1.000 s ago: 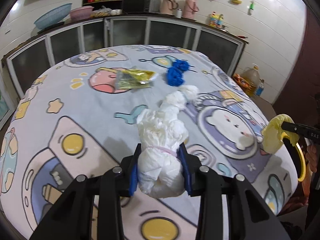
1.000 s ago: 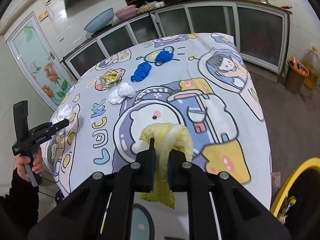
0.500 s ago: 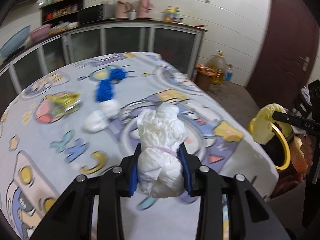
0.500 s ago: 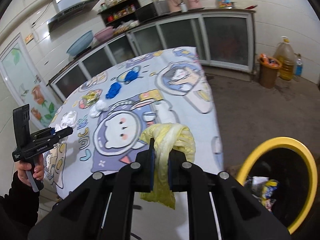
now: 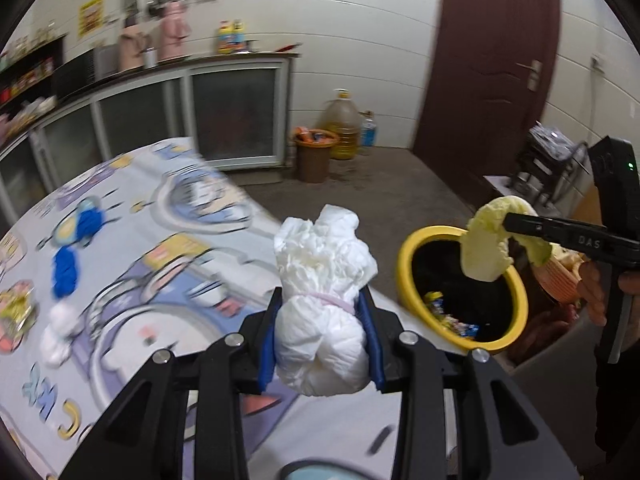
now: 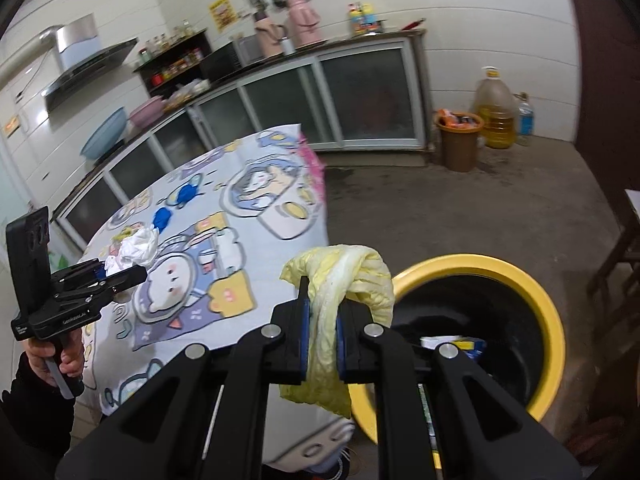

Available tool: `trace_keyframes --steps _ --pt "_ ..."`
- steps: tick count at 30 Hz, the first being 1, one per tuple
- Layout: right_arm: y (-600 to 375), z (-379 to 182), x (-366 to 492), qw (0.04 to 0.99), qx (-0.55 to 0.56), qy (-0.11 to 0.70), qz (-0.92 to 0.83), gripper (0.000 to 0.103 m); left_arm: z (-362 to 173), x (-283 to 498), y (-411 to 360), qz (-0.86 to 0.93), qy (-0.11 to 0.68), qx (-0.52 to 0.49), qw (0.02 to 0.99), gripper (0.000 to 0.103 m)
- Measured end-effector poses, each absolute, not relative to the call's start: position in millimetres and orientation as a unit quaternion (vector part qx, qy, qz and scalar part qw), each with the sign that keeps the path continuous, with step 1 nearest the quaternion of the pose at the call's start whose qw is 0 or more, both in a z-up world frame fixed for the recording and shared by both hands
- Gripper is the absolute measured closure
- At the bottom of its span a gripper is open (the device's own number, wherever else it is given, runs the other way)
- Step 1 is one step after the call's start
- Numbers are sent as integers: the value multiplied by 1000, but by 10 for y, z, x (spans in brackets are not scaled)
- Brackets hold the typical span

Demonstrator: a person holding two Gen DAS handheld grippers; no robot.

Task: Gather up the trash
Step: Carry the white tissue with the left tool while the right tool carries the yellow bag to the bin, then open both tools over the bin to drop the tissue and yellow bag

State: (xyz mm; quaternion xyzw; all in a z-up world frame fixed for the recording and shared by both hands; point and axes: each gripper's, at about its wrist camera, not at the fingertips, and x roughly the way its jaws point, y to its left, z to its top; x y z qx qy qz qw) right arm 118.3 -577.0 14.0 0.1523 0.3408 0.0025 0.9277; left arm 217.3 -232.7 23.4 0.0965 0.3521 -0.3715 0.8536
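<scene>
My left gripper (image 5: 320, 312) is shut on a crumpled white plastic bag (image 5: 322, 300) and holds it above the table's right edge. My right gripper (image 6: 323, 312) is shut on a limp yellow cabbage leaf (image 6: 340, 280); in the left wrist view the leaf (image 5: 486, 244) hangs over the rim of the yellow trash bin (image 5: 408, 252). The bin (image 6: 552, 320) stands on the floor beside the table and holds wrappers. Blue scraps (image 5: 66, 268), a white wad (image 5: 56, 340) and a yellow wrapper (image 5: 16, 308) lie on the tablecloth.
The round table with a cartoon cloth (image 6: 260, 208) fills the left. A brown bin (image 5: 314, 156) and an oil jug (image 5: 340, 124) stand by the cabinets. A dark red door (image 5: 492, 60) is at the back right. A rack (image 5: 548, 164) stands at right.
Both grippers have swung right, away from the table's middle toward the yellow bin. The leaf now hangs over the bin's rim. Both grips are unchanged.
</scene>
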Motion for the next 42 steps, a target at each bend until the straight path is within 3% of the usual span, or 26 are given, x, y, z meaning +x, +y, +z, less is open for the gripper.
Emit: trace_keyframes --steps 16,37,39,41,42 --pt "-6372 -273 913 913 177 360 -82 93 -142 1974 -3649 -458 372 127 797 70" --pt "-6816 -698 815 884 218 392 -131 92 -658 1957 -4509 -491 429 129 747 69" --pt "-6854 -706 805 881 225 393 -135 91 -656 1931 -4537 -495 427 129 746 64" --pt "-6883 -708 791 879 228 395 -143 90 -629 1920 -4529 -500 426 121 745 47" --pt "-6902 -713 783 877 230 396 -149 85 -612 1922 -4495 -499 422 116 748 32"
